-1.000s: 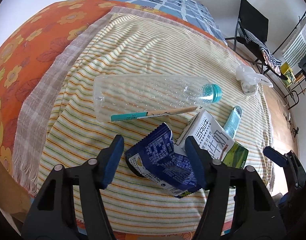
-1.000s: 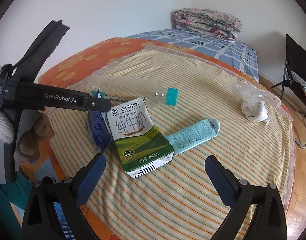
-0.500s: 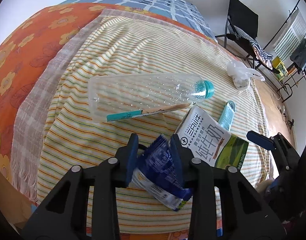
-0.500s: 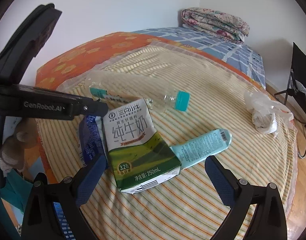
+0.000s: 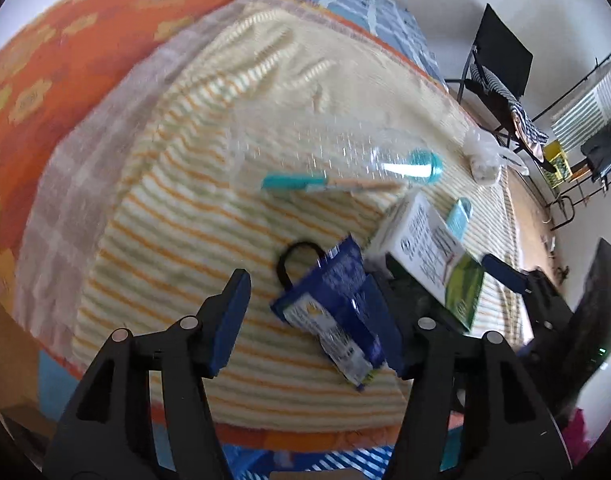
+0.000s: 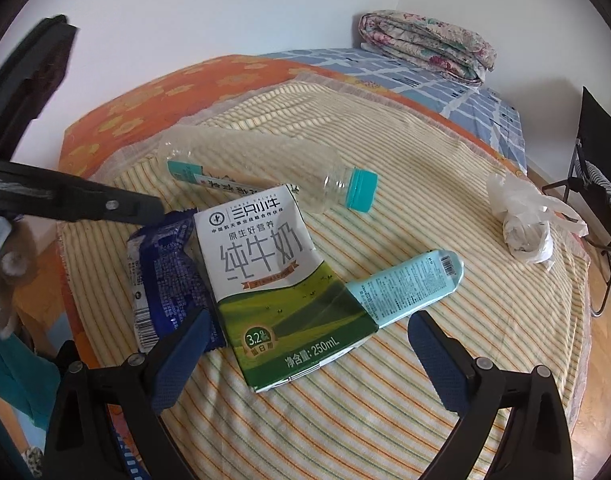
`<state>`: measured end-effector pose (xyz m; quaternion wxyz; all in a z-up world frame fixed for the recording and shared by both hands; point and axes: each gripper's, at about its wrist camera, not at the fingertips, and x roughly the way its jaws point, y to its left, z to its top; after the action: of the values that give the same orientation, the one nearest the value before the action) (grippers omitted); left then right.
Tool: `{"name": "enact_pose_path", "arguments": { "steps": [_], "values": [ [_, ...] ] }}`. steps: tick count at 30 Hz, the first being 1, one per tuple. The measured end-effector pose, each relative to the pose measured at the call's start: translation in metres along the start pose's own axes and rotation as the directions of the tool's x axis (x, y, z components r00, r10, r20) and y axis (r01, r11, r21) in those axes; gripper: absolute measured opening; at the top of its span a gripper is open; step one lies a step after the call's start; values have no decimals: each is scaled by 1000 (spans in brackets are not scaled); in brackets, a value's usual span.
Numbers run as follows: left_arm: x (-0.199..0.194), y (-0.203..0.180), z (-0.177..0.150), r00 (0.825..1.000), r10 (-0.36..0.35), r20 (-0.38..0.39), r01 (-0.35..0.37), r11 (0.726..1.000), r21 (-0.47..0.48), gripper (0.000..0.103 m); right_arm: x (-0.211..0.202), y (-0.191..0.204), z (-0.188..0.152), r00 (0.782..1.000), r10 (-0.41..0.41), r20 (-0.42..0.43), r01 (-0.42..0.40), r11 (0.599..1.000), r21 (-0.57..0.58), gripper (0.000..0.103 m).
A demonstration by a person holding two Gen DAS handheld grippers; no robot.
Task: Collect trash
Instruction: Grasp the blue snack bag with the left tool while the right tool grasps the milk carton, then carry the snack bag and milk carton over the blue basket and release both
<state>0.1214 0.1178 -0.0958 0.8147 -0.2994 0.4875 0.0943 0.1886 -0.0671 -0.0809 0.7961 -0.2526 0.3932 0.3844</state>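
On the striped cloth (image 6: 385, 400) lies a crumpled blue snack wrapper (image 5: 329, 300). My left gripper (image 5: 307, 322) straddles it with jaws opening; the wrapper leans at the right finger, clear of the left one. A black ring (image 5: 291, 256) lies just behind it. My right gripper (image 6: 309, 334) is open, jaws closing a little, around the near end of a white-and-green milk carton (image 6: 273, 276); the pads stand off it. A clear bottle (image 6: 265, 168) with a teal cap, a light-blue tube (image 6: 409, 284) and a balled white plastic bag (image 6: 525, 224) lie farther back.
The cloth covers an orange flowered sheet (image 5: 65, 60) on a bed whose near edge is just below both grippers. A folded quilt (image 6: 425, 44) sits at the far end. A black chair (image 5: 501, 64) and a drying rack (image 5: 585, 112) stand on the floor to the right.
The left gripper squeezed the blue wrapper, then spread its jaws again and shifted left; the wrapper now rests loose between them. The right gripper sank closer to the carton and narrowed slightly.
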Motion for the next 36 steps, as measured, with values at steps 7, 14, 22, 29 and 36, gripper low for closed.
{"name": "enact_pose_path", "arguments": {
  "steps": [7, 14, 22, 29, 36],
  "values": [
    [11, -5, -9, 998, -29, -61, 28, 999, -26, 61, 4, -4, -5, 999, 31, -30, -30, 999, 46, 77],
    [21, -25, -9, 998, -9, -58, 9, 1000, 0, 61, -6, -26, -15, 999, -17, -42, 22, 991, 129, 74],
    [40, -59, -17, 993, 120, -8, -119, 988, 99, 77, -36, -58, -17, 997, -72, 5, 69, 973, 220, 73],
    [43, -72, -33, 979, 188, 81, -201, 955, 217, 70, -48, -66, -21, 996, -84, 16, 77, 965, 250, 73],
    [29, -56, -32, 993, 110, 53, -118, 977, 175, 53, -60, -66, -30, 996, -85, 18, 77, 958, 276, 73]
  ]
}}
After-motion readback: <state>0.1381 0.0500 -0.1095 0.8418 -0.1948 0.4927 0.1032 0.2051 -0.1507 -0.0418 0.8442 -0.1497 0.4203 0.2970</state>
